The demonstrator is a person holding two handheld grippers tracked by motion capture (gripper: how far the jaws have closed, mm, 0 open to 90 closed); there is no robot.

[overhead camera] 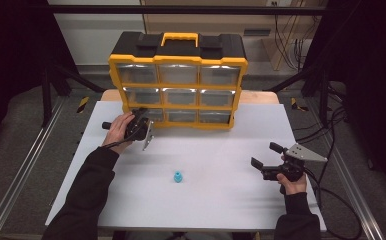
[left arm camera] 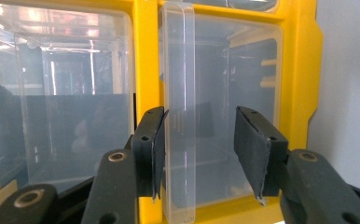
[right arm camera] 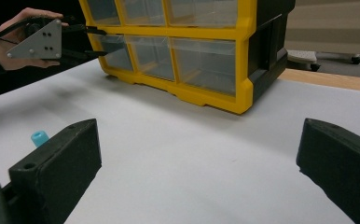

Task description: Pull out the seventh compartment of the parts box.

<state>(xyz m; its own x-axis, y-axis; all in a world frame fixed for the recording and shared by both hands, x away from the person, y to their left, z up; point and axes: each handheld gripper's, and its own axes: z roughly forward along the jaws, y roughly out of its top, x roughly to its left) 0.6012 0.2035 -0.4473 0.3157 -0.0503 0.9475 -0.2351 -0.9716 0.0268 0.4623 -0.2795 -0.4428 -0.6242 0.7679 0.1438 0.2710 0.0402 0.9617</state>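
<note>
A yellow and black drawer organizer (overhead camera: pixel 178 75) with clear drawers stands at the back of the white table (overhead camera: pixel 221 200). My left gripper (overhead camera: pixel 143 116) is at its bottom-left drawer. In the left gripper view the jaws (left arm camera: pixel 199 135) straddle the drawer's clear pull tab (left arm camera: pixel 178 70). One pad rests against the tab and the other stands apart from it, so the gripper is open. My right gripper (overhead camera: pixel 264 154) hovers over the right side of the table, wide open (right arm camera: pixel 200 130) with nothing between its jaws. A small blue piece (overhead camera: pixel 178 176) lies on the table between the two hands.
The organizer (right arm camera: pixel 192 93) fills the back middle of the table, with a wooden strip (right arm camera: pixel 327 79) behind its right end. The blue piece (right arm camera: pixel 38 137) sits just beyond my right gripper's left jaw. Metal rails and cables run along the floor at both sides.
</note>
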